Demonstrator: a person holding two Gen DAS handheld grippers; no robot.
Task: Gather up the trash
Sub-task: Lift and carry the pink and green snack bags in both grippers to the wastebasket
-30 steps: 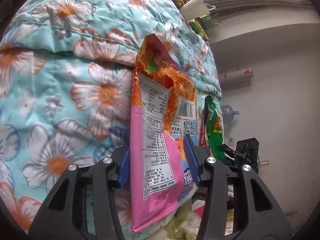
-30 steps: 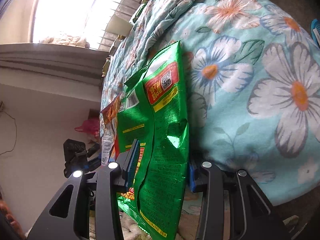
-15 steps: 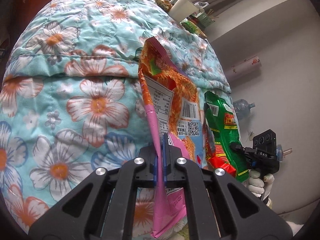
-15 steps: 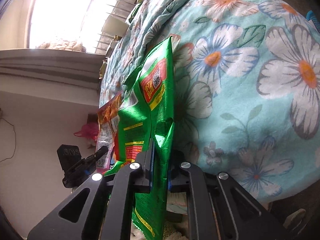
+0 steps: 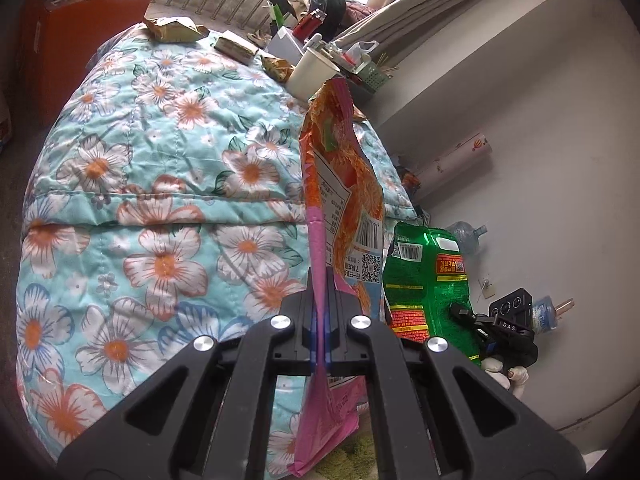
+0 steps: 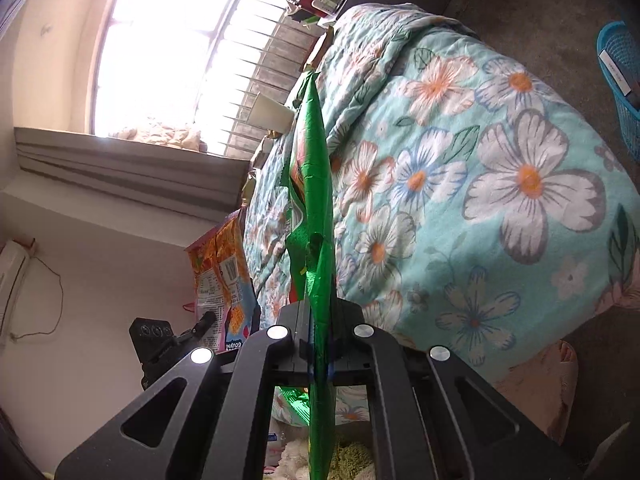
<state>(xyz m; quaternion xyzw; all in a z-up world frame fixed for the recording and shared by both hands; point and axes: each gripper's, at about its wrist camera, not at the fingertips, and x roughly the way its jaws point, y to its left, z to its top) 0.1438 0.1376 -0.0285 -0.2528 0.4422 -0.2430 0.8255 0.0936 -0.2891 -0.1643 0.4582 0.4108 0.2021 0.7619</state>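
Your left claw (image 5: 320, 320) is clamped flat on an orange-and-pink snack bag (image 5: 340, 208), its blue pads pinching the pink seam edge so that no gap shows between them. The bag stands upright out of the claw, edge-on to the camera: a torn, crinkled top of orange print rises ahead of the fingers, a white nutrition panel, a barcode and a QR code face right, and the pink tail hangs below the pads. It is lifted off the flowered quilt (image 5: 160, 208) that fills the view left of and beyond the claw.

Your right claw (image 6: 318, 344) is likewise closed tight, on a green foil snack bag (image 6: 318, 200) seen almost on its edge, a glossy creased blade running up from between the pads and trailing down below them. From the left camera the same green bag (image 5: 428, 280) sits just right of the claw, showing red-and-yellow label panels and a barcode, with a gloved hand (image 5: 504, 368) on the other tool beneath it.

At the quilt's far end, ahead of the left claw, lie a white paper cup (image 5: 310, 74) and several more wrappers (image 5: 176, 28). A blue basket (image 6: 620, 80) stands on the floor far right of the right claw.
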